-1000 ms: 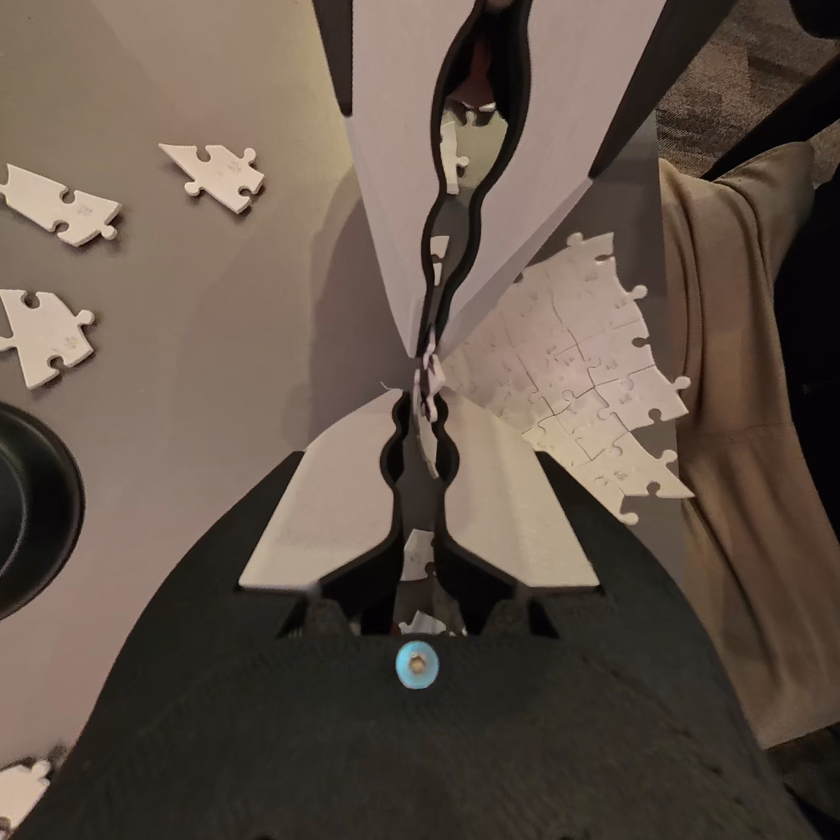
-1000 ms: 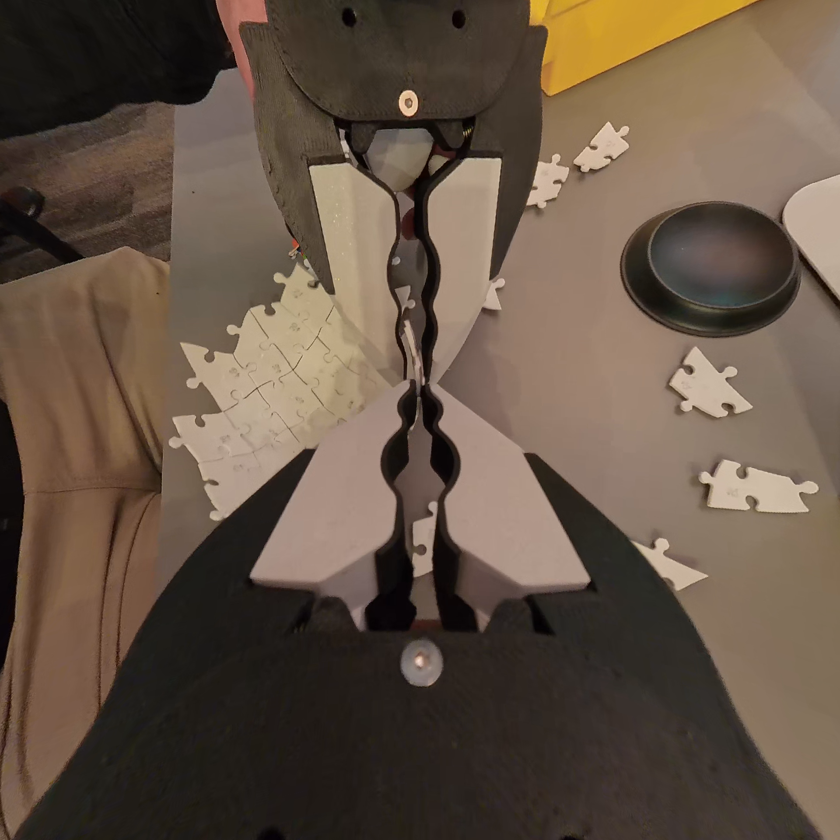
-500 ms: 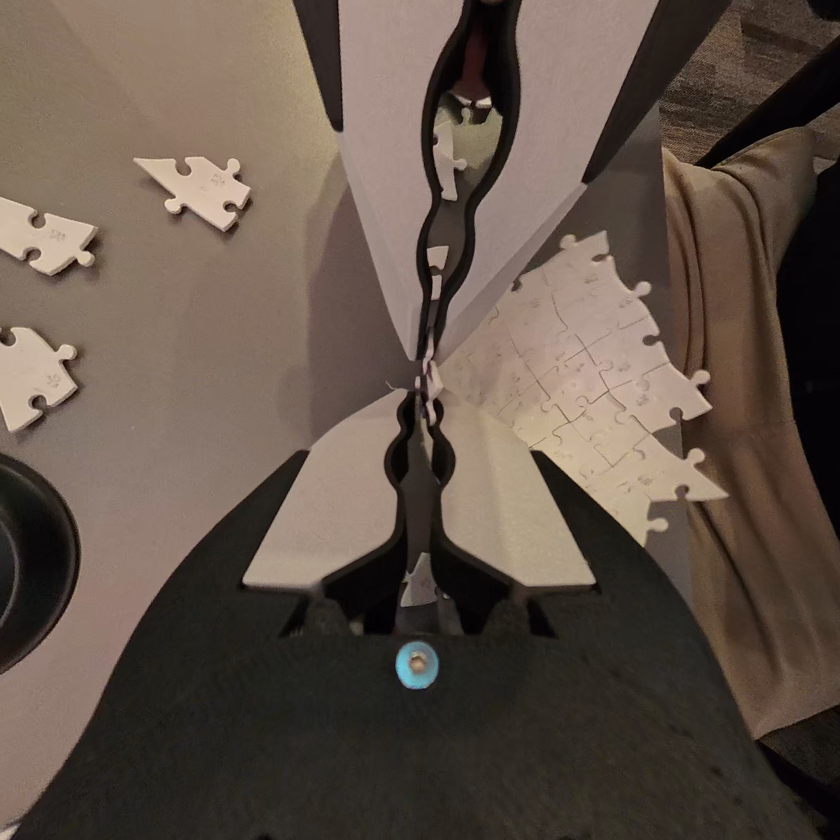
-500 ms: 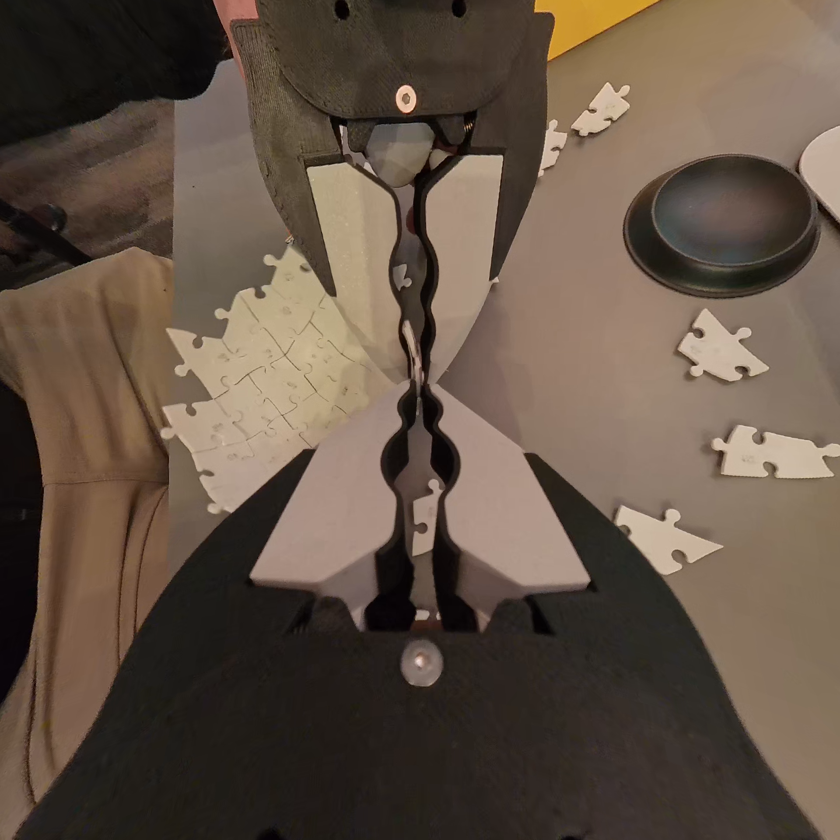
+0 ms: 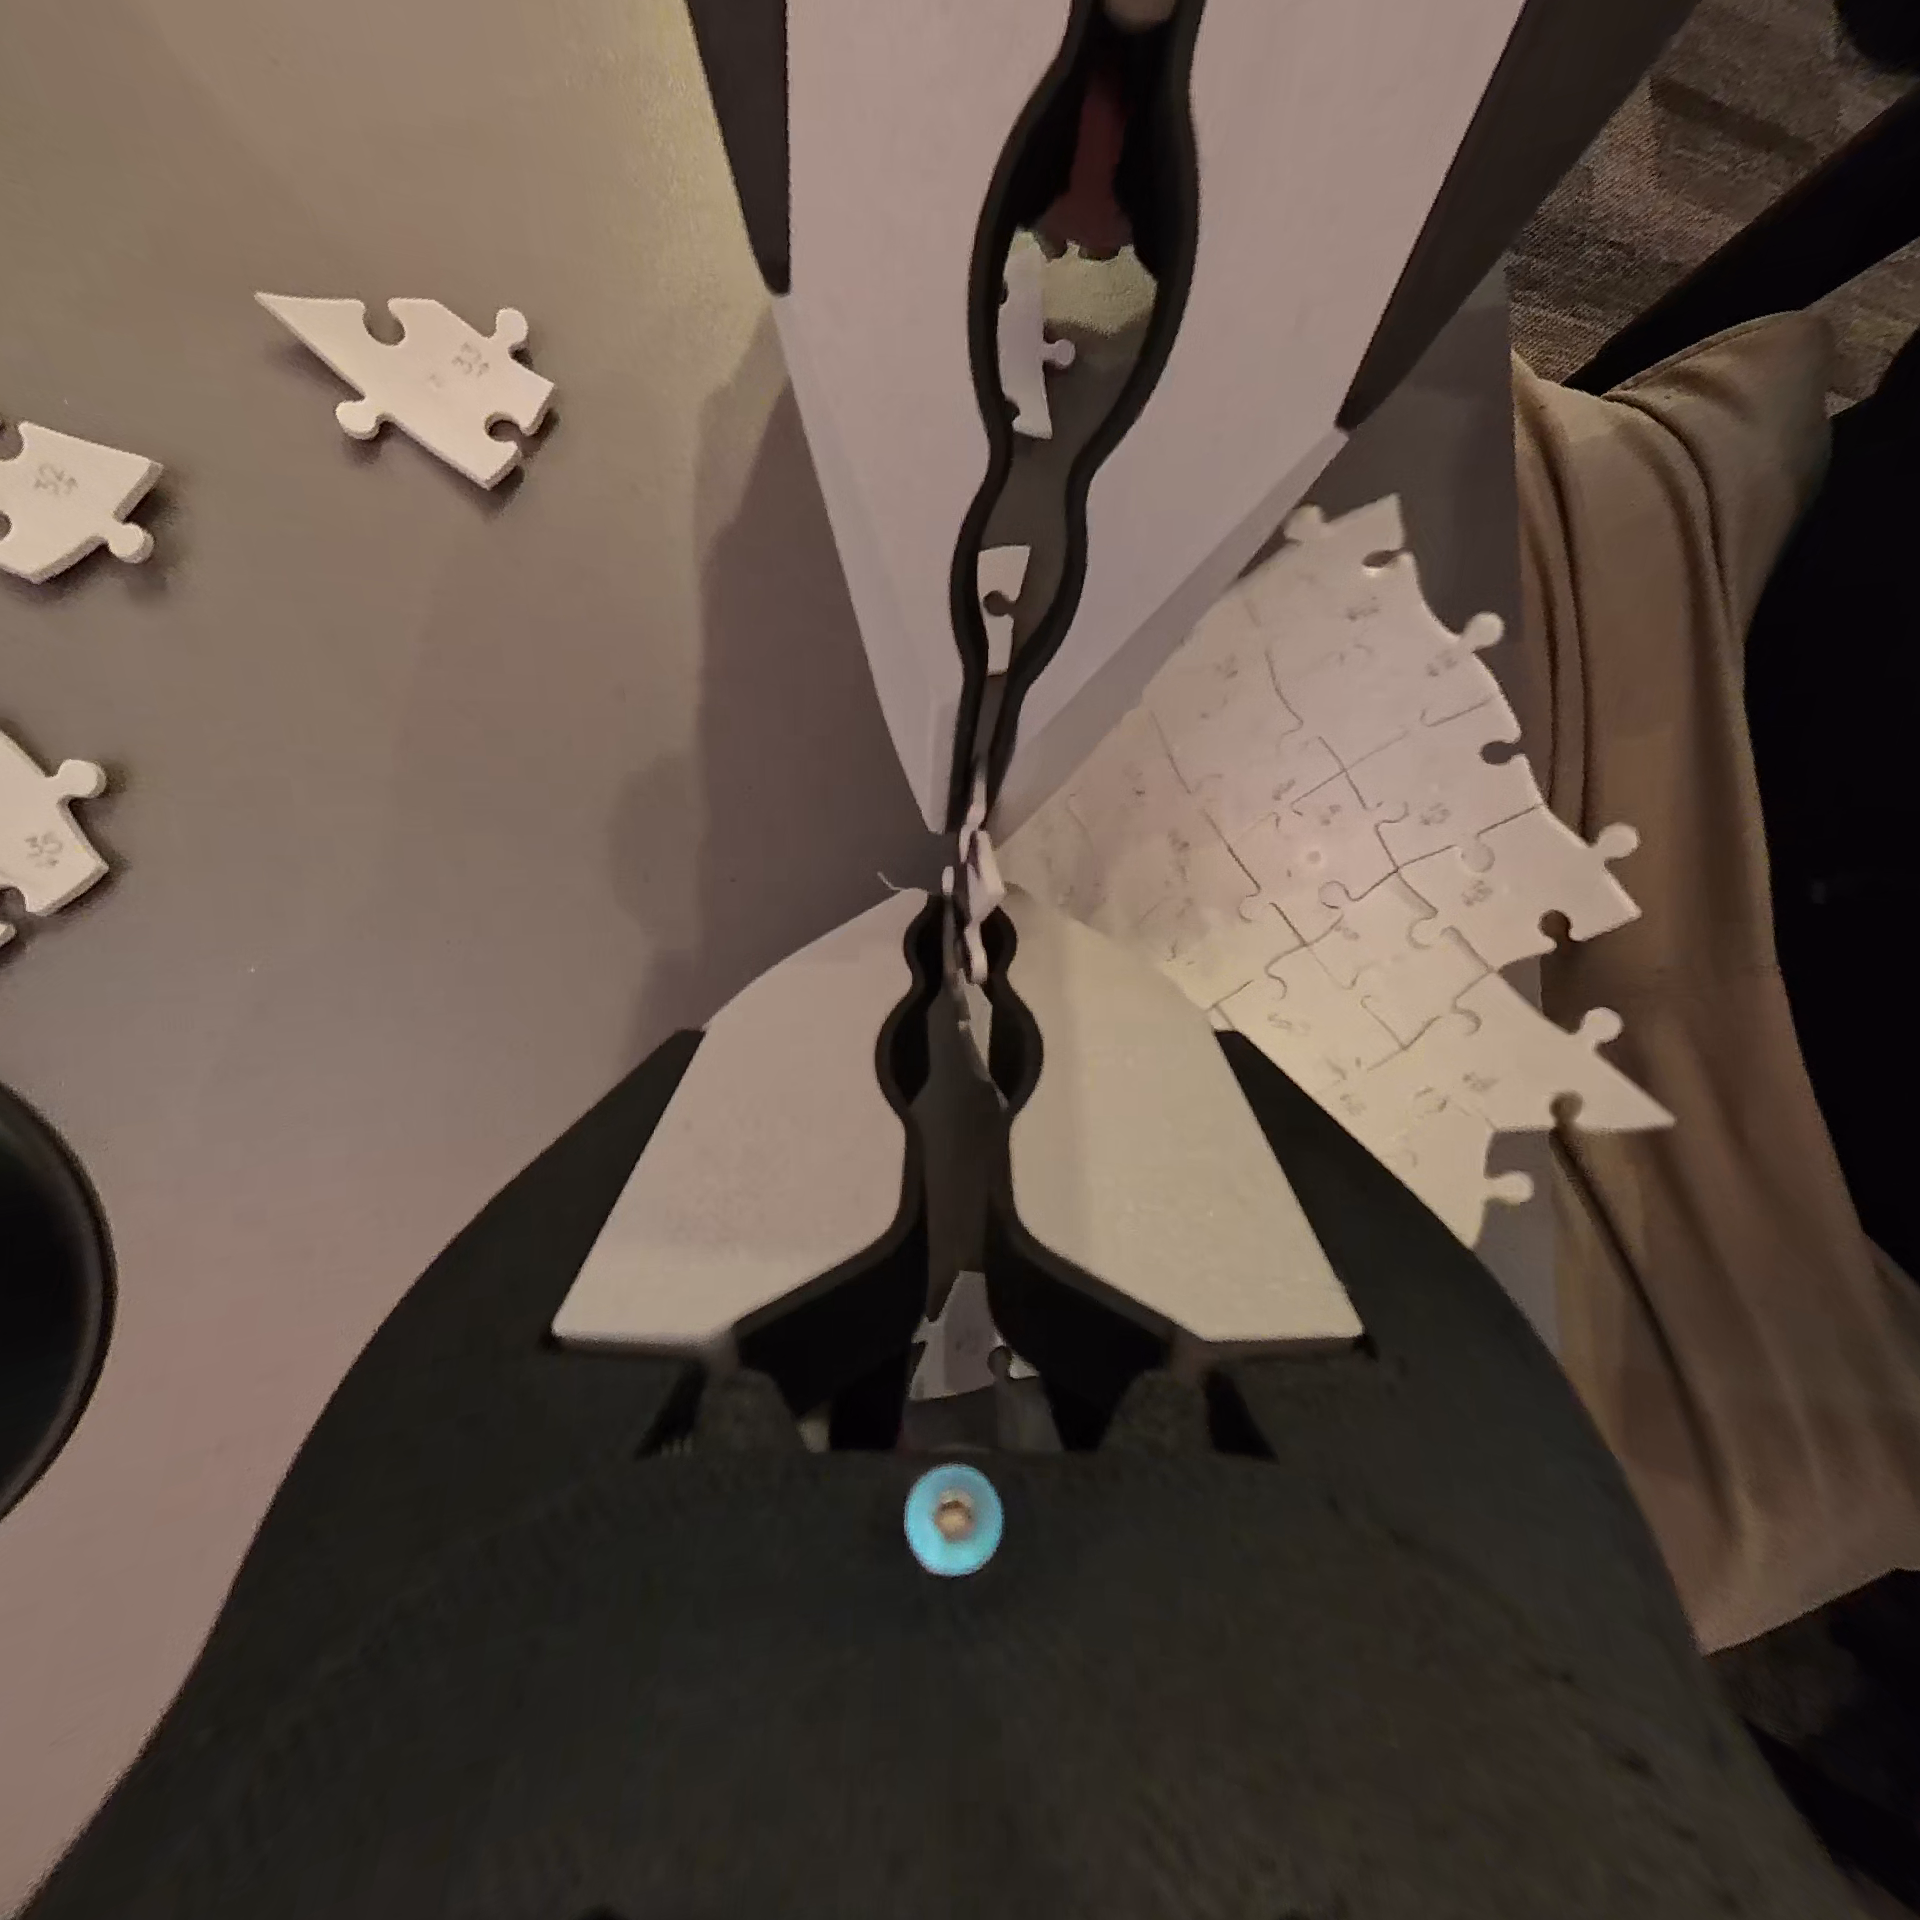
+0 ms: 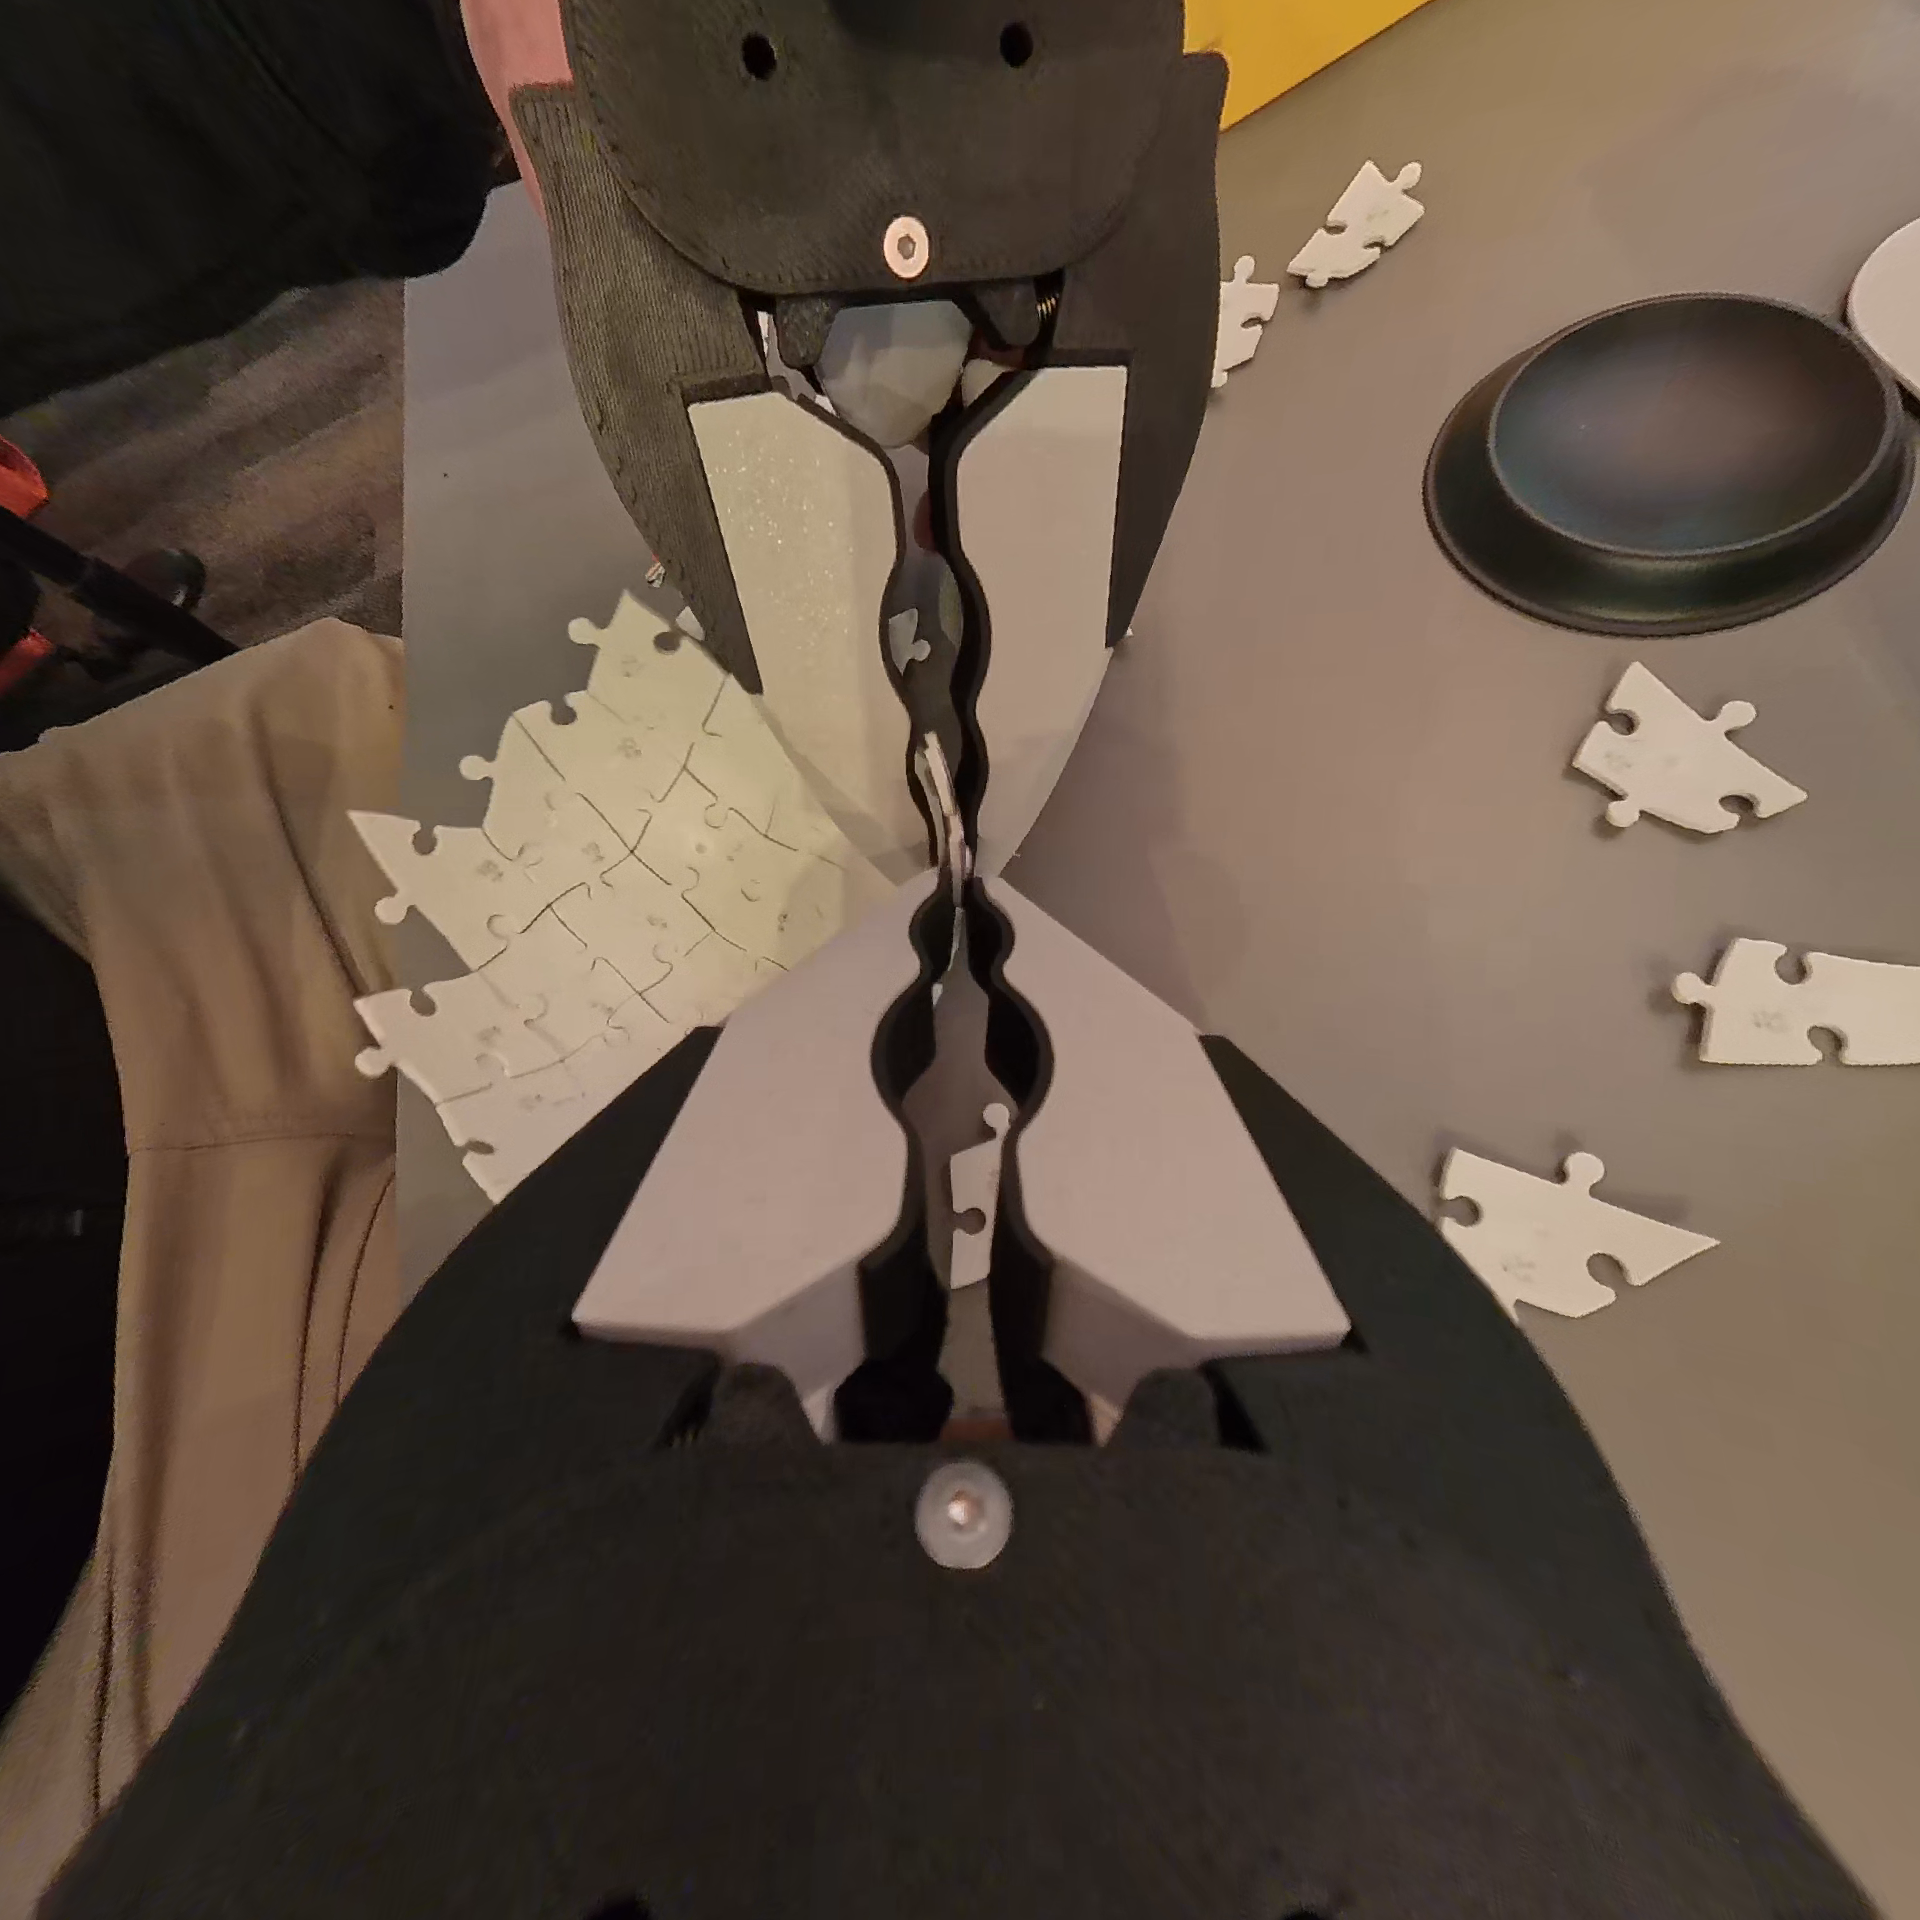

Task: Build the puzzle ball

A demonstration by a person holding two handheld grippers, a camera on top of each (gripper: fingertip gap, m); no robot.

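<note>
My left gripper (image 5: 964,920) and right gripper (image 6: 952,906) meet tip to tip above the grey table (image 5: 468,935). Each is shut on a thin white puzzle piece seen edge-on; the two pieces (image 5: 977,883) touch where the tips meet. In the right wrist view the left gripper (image 6: 948,831) comes down from the top with its curved piece (image 6: 940,800) in its jaws. In the left wrist view the right gripper (image 5: 971,821) comes down from the top. A flat joined sheet of white pieces (image 5: 1351,831) lies below at the table edge, also in the right wrist view (image 6: 623,852).
Loose white pieces lie on the table (image 5: 416,400) (image 5: 62,499) (image 6: 1673,769) (image 6: 1808,1018) (image 6: 1548,1236). A black bowl (image 6: 1673,457) stands beyond them, with a white plate (image 6: 1891,301) and a yellow box (image 6: 1278,52) behind. A person's beige trousers (image 5: 1683,935) are at the table edge. My left and right fingertips are right by each other. The black bowl (image 6: 1673,457) is about equally far from each gripper, around 15 centimeters.
Both grippers stay shut and tip to tip on the pieces. Both have drifted slightly, so the table, loose pieces and bowl shift a little in both views.
</note>
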